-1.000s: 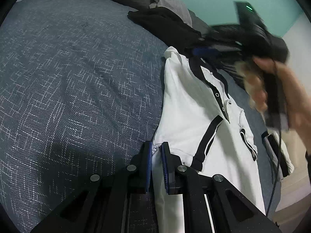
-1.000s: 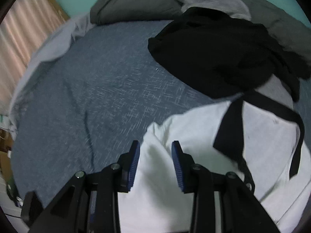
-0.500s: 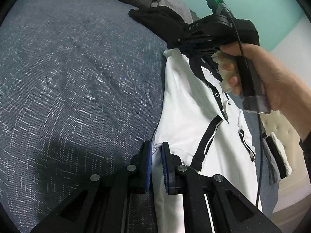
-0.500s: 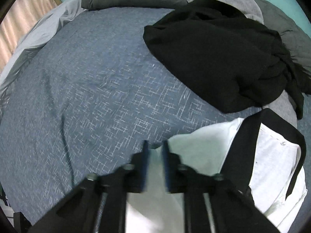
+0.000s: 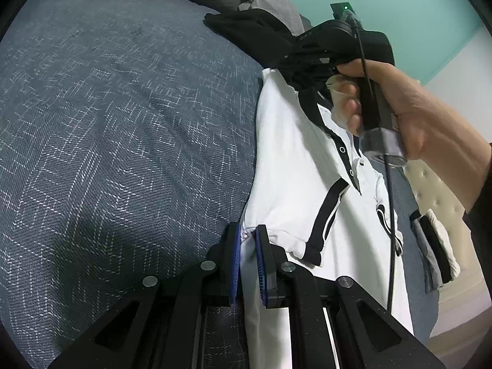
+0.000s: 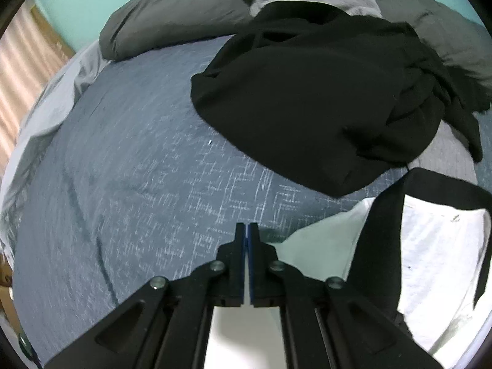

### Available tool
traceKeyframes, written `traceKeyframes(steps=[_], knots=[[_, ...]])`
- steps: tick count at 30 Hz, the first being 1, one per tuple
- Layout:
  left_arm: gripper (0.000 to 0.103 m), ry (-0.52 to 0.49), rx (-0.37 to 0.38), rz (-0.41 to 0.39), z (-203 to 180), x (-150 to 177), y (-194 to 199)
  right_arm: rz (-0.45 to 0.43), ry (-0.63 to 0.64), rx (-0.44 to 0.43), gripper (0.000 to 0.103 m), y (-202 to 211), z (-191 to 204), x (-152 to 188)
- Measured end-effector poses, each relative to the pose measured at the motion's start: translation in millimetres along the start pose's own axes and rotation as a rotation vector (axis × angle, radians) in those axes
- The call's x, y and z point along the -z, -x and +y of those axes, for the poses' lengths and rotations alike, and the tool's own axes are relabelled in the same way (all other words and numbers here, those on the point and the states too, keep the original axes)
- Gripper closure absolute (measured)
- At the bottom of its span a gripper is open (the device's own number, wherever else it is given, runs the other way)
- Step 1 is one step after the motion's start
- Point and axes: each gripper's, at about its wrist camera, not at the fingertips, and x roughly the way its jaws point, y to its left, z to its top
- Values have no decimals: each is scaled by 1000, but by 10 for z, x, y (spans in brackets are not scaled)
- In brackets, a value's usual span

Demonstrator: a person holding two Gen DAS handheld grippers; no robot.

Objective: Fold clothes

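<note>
a: where do we stand with the white polo shirt (image 5: pixel 295 166)?

b: it lies on the blue-grey bedspread (image 5: pixel 123 123), running from about 12 o'clock down to 6 o'clock in our left wrist view. we hold it at two places. our left gripper (image 5: pixel 247 264) is clamped on a bunched bit of white fabric at the shirt's left edge, near the sleeve seam, with cloth between the blue pads

a: and the right gripper (image 6: pixel 247 264)?

b: its jaws are pressed together, and in the right wrist view a thin sliver of white shows between the pads, with more white cloth under the fingers toward 6 o'clock. we judge that it pinches the shoulder edge, just left of the black collar (image 6: pixel 399 215). from the left view our right hand (image 5: pixel 409 117) hovers over the collar end, at roughly 1 o'clock

a: so how much is folded?

b: very little, as far as we can see. one side seems to lie turned in along the shirt's length, though we cannot be sure. the cross folds are all still to do

a: anything else waiting?

b: a black garment (image 6: pixel 323 92) sits crumpled at 12 o'clock beyond the collar, close to it, and grey bedding (image 6: pixel 184 21) lies behind it. that one looks untouched, so we reckon we are early in the job
</note>
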Motion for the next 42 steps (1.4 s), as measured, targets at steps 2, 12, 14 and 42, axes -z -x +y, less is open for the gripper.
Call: traceKeyframes(steps=[2,12,14,42], knots=[[92,-5,2,0,116,32,98,1,-16,-18,102,-36,-11,-2],[92,-8,-3,1,121,24,67,-27,-30,-50,101,-31,-38,-7],[92,-6,-1,1,145,25,77,-44,-20,-69,101,44,-53,-3],[92,31,19,9,57,-27,48,43,33,-293,101,375,-146,945]])
